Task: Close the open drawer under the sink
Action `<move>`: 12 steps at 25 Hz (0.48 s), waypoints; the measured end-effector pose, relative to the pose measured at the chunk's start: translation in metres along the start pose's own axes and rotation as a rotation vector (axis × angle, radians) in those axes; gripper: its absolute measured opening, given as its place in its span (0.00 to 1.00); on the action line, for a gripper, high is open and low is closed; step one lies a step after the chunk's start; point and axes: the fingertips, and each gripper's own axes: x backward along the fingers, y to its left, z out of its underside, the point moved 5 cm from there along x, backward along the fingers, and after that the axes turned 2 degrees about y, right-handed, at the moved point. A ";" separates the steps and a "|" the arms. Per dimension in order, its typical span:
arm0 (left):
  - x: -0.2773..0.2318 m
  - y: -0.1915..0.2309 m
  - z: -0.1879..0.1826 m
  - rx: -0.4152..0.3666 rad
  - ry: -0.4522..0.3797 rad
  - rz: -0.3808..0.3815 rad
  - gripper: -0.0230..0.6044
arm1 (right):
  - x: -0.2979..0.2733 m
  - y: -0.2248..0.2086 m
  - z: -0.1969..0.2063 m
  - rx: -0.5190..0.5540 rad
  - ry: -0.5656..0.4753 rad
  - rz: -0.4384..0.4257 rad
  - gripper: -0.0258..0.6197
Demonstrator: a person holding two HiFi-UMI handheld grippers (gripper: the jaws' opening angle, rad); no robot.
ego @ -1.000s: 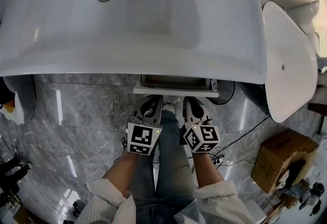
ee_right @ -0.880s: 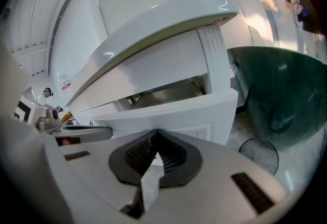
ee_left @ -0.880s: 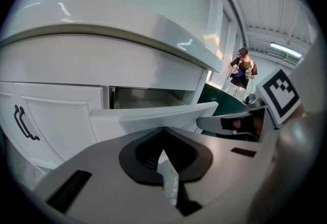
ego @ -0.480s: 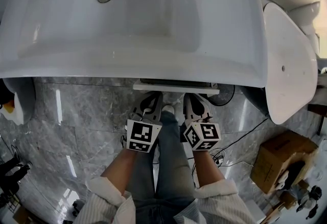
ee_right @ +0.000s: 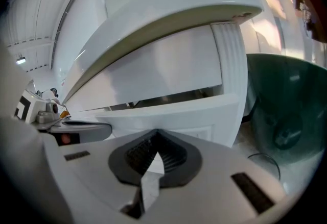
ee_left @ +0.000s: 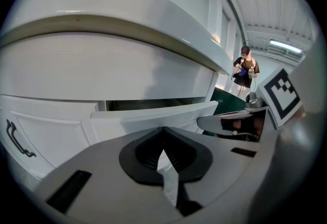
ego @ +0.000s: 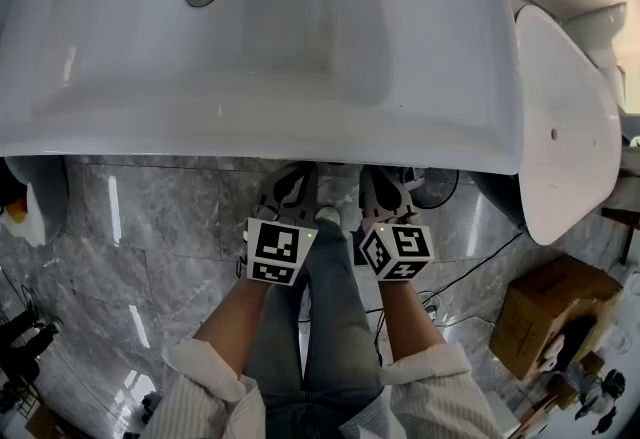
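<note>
The left gripper [ee_left: 163,130] has its jaws pressed together, and nothing is between them. On the cabinet front to its left there is a dark curved handle [ee_left: 18,139]. Directly ahead of its tips stands the white drawer front [ee_left: 153,116]. A dark gap shows above it, so the drawer is not fully shut. I cannot tell if the tips touch it. The white sink [ego: 250,117] hangs over both grippers and hides the drawer in the head view. The right gripper [ee_right: 156,132] is just beside the left one, with its jaws also together and empty, and its tips are at the same drawer front. To its right stands a dark green bin [ee_right: 286,110]. Farther right are a toilet [ego: 560,117] and a cardboard box [ego: 545,312].
</note>
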 end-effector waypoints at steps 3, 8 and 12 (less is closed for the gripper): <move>-0.005 0.003 -0.005 -0.014 -0.001 0.001 0.06 | -0.005 -0.002 -0.005 0.007 -0.003 0.000 0.06; -0.012 0.008 -0.009 -0.019 0.000 0.003 0.06 | -0.013 -0.004 -0.009 0.011 -0.007 0.000 0.06; -0.013 0.012 -0.011 -0.023 -0.002 0.005 0.06 | -0.017 -0.003 -0.011 0.011 -0.013 0.003 0.05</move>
